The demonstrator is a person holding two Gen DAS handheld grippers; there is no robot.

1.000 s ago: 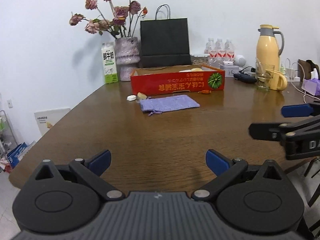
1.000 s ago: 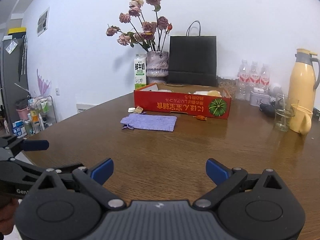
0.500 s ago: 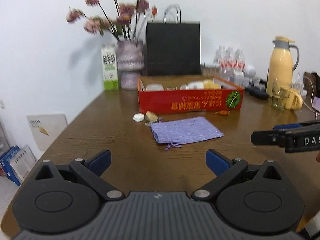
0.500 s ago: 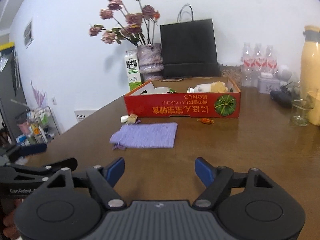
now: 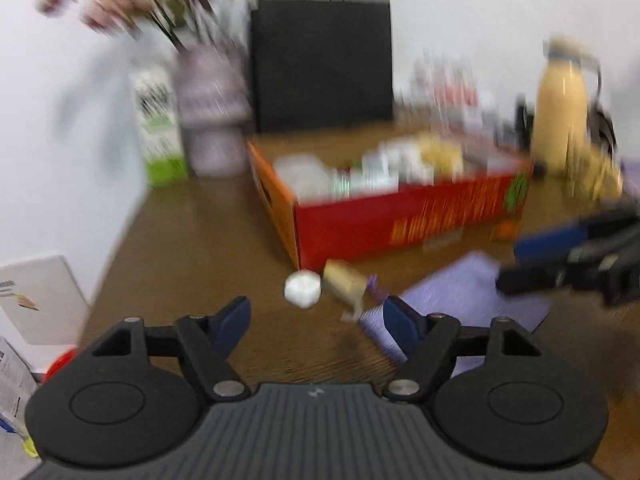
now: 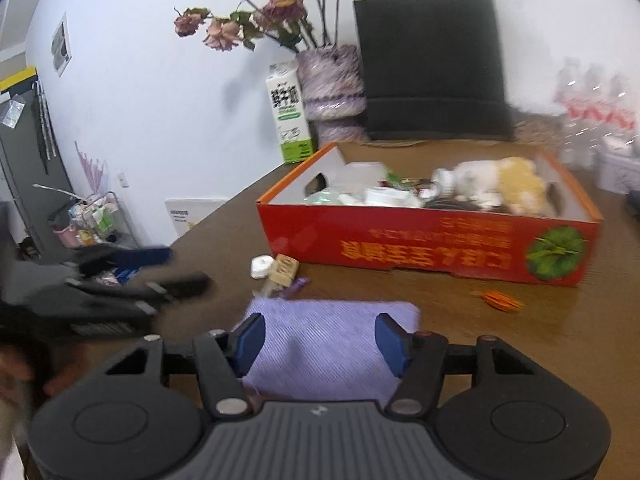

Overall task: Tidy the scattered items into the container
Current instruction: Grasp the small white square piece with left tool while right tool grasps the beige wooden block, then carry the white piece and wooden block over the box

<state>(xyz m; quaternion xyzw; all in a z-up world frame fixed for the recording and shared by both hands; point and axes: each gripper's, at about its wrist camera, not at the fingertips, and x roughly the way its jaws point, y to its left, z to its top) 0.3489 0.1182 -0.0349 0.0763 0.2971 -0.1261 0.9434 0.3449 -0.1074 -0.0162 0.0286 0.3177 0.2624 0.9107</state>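
Observation:
A red cardboard box holding several items stands on the brown table. In front of it lie a purple cloth pouch, a small white round item, a tan block and a small orange item. My right gripper is open and empty, its jaws on either side of the pouch just above it. My left gripper is open and empty, just short of the white item and the tan block.
Behind the box stand a milk carton, a vase of dried roses, a black paper bag, water bottles and a yellow thermos. The table's left edge drops to a floor with a cluttered rack.
Both grippers have moved forward toward the box. The right one now stands over the purple pouch, the left one close to the white item and tan block. Both jaws stand somewhat narrower.

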